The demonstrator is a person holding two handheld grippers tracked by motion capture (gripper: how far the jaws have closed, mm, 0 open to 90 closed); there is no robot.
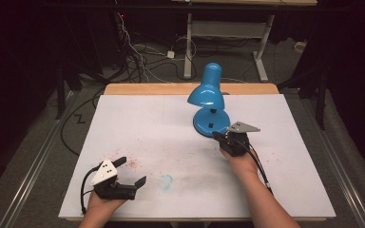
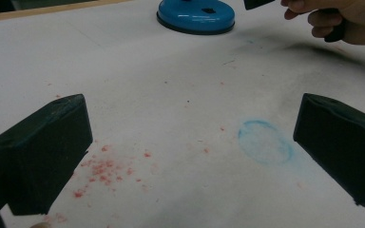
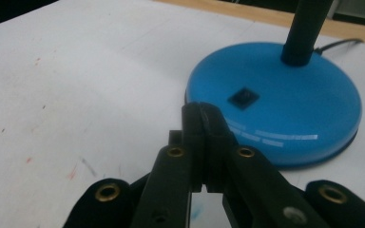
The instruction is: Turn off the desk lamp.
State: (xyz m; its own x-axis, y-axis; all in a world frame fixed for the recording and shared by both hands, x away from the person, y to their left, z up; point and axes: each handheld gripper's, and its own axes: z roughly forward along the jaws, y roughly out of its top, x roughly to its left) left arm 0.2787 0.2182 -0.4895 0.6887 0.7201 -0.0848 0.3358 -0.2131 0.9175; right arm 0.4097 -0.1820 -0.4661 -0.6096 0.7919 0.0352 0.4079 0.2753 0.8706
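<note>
I keep my right gripper (image 1: 217, 136) clenched, its 2 jaws a single blunt tip at the near edge of the lamp (image 1: 210, 99) base to prod its switch (image 3: 244, 98), while my left gripper (image 1: 131, 171) rests released near the table's (image 1: 138, 114) front edge.

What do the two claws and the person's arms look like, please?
Both are black handheld tools. The left claw carries a white three-cornered plate with small dark dots, and a black cable loops from it. The right claw carries a grey three-cornered plate, with a black cable trailing along the forearm. In the right gripper view its links show brass-coloured rivets. The forearms are bare, with no sleeves or gloves.
</note>
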